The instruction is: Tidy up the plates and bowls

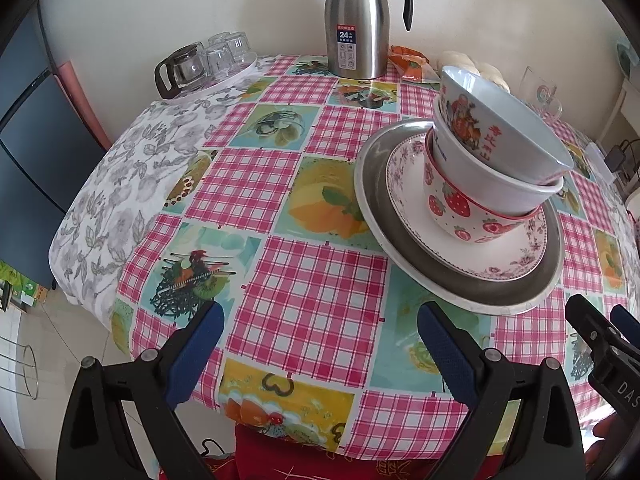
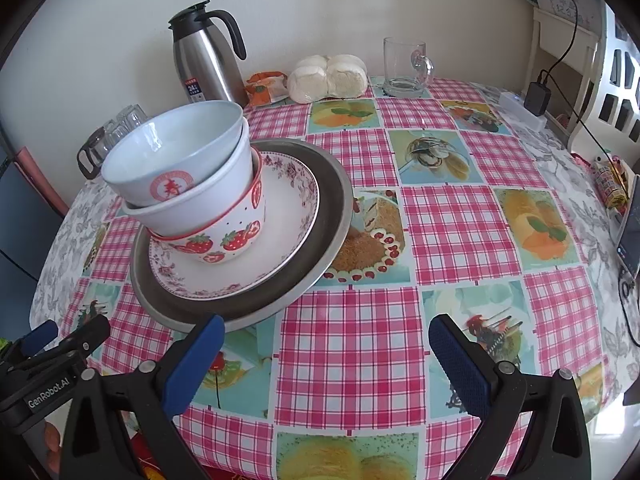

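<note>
My left tool (image 1: pixel 320 344) and right tool (image 2: pixel 326 354) hung released at six o'clock; the tilted bowls (image 2: pixel 188 184) risked toppling off the plates (image 2: pixel 320 236) if nudged.

Dishes and drinkware, counted

Three nested bowls (image 2: pixel 188 184), two stacked plates (image 2: pixel 280 216), one steel thermos jug (image 1: pixel 357 20), one glass mug (image 2: pixel 405 66), one glass teapot (image 1: pixel 180 70), several upturned glasses (image 1: pixel 228 52).

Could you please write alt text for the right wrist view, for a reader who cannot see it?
A stack of three bowls sits on a floral plate inside a metal tray, left of centre on a checked tablecloth. The open right gripper hovers empty in front; a steel thermos and glass mug stand behind.
</note>
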Demonstrator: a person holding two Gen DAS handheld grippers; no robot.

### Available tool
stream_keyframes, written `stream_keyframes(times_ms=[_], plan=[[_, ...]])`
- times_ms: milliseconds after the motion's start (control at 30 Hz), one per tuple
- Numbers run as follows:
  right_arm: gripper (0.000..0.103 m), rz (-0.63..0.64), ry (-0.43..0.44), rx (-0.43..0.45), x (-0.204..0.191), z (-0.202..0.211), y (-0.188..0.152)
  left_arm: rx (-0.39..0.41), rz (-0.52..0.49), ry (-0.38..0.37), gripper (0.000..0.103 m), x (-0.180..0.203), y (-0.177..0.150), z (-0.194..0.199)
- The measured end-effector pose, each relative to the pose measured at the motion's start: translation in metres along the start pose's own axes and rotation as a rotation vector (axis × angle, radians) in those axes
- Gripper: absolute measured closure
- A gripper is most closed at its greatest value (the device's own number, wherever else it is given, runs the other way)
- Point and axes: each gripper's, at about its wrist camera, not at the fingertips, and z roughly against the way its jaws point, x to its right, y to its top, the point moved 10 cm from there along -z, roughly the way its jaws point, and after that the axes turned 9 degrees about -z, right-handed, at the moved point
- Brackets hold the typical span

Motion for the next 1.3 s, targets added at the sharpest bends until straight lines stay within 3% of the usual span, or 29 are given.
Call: stream_keyframes(times_ms=[1300], plan=[[0.0, -0.002, -0.021, -0.018, 0.0047, -0.0034, -0.0009, -0.023, 0.0, -0.008, 0.006, -0.0011, -0.0008, -0.0053]])
